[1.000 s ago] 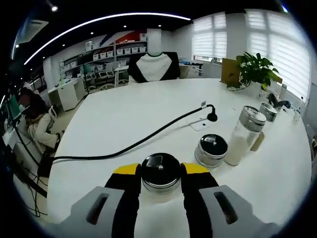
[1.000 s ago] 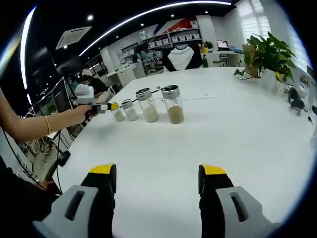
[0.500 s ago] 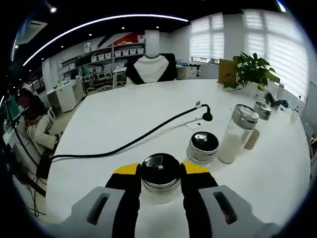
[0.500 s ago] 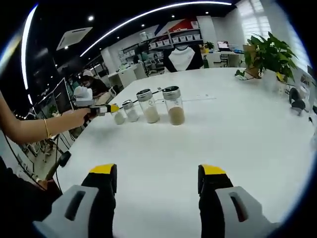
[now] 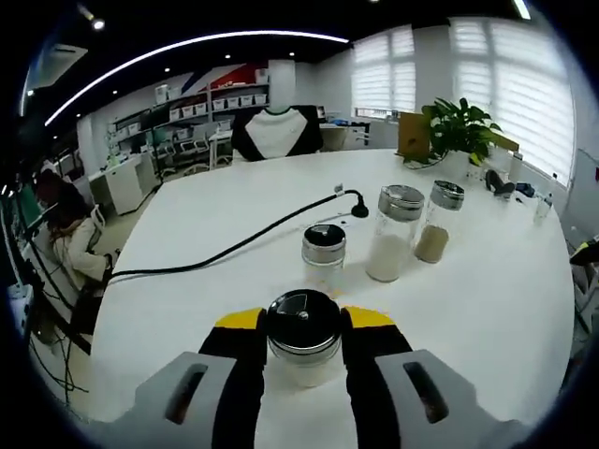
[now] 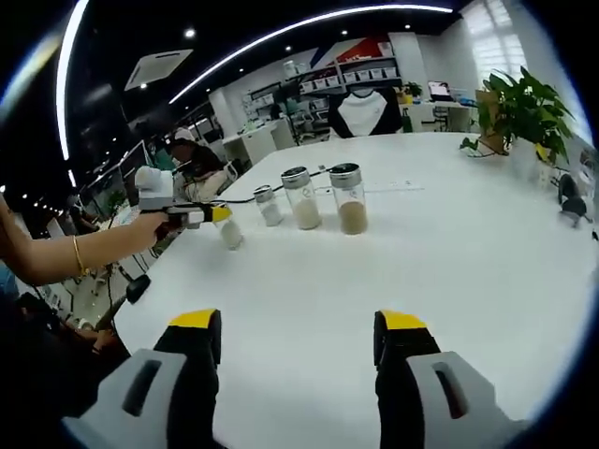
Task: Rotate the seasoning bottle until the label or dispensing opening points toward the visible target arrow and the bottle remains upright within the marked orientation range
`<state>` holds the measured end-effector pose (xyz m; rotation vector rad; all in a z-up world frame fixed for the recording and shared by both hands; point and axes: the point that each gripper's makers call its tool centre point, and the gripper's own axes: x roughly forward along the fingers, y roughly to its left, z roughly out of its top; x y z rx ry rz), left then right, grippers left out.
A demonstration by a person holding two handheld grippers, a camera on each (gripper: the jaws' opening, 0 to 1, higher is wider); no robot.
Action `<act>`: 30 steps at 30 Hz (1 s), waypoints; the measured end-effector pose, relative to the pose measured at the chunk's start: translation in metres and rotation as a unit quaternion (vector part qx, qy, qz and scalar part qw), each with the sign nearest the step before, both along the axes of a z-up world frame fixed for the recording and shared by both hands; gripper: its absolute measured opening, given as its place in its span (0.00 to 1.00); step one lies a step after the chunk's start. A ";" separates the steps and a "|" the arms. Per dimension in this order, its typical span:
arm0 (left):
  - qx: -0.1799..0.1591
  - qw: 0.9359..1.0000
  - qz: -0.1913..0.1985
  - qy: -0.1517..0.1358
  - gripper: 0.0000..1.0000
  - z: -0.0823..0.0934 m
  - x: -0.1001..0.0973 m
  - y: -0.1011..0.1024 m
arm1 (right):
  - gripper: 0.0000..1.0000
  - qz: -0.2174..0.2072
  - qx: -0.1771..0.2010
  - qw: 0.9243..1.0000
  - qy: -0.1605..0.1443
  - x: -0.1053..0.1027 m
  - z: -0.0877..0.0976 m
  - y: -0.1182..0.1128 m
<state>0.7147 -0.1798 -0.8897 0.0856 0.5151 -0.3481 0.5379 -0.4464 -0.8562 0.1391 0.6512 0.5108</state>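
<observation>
In the left gripper view my left gripper [image 5: 299, 329] is shut on a small seasoning bottle [image 5: 301, 337] with a black and metal lid, held upright between the yellow-tipped jaws. The right gripper view shows that same left gripper [image 6: 213, 214] at the left, in a person's hand [image 6: 154, 227], with the bottle [image 6: 229, 234] under its tip. A row of three more bottles stands on the white table: a short one [image 5: 324, 249], a tall one of white powder [image 5: 393, 232] and one of brown powder [image 5: 436, 221]. My right gripper [image 6: 299, 329] is open over bare table.
A black cable [image 5: 234, 248] runs across the white table [image 5: 225, 215] to a small stand behind the bottles. A potted plant [image 5: 454, 131] sits at the far right edge. A seated person [image 5: 65, 234] is off the table's left side. Shelves line the back wall.
The held bottle has pulled away from the row toward the near side; the three other bottles now stand farther off. My right gripper has stayed open, its view shifted slightly.
</observation>
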 end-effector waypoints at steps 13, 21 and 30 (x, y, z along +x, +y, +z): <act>0.001 1.000 -0.003 0.011 0.33 -0.005 -0.082 -0.025 | 0.66 0.042 0.007 0.999 -0.006 -0.031 0.001 0.002; 0.031 0.999 0.006 0.015 0.33 -0.008 -0.124 -0.027 | 0.66 0.047 0.010 0.999 -0.005 -0.046 0.002 0.000; 0.007 1.000 0.012 0.018 0.33 -0.010 -0.146 -0.029 | 0.66 0.053 0.010 0.999 -0.004 -0.062 0.002 0.003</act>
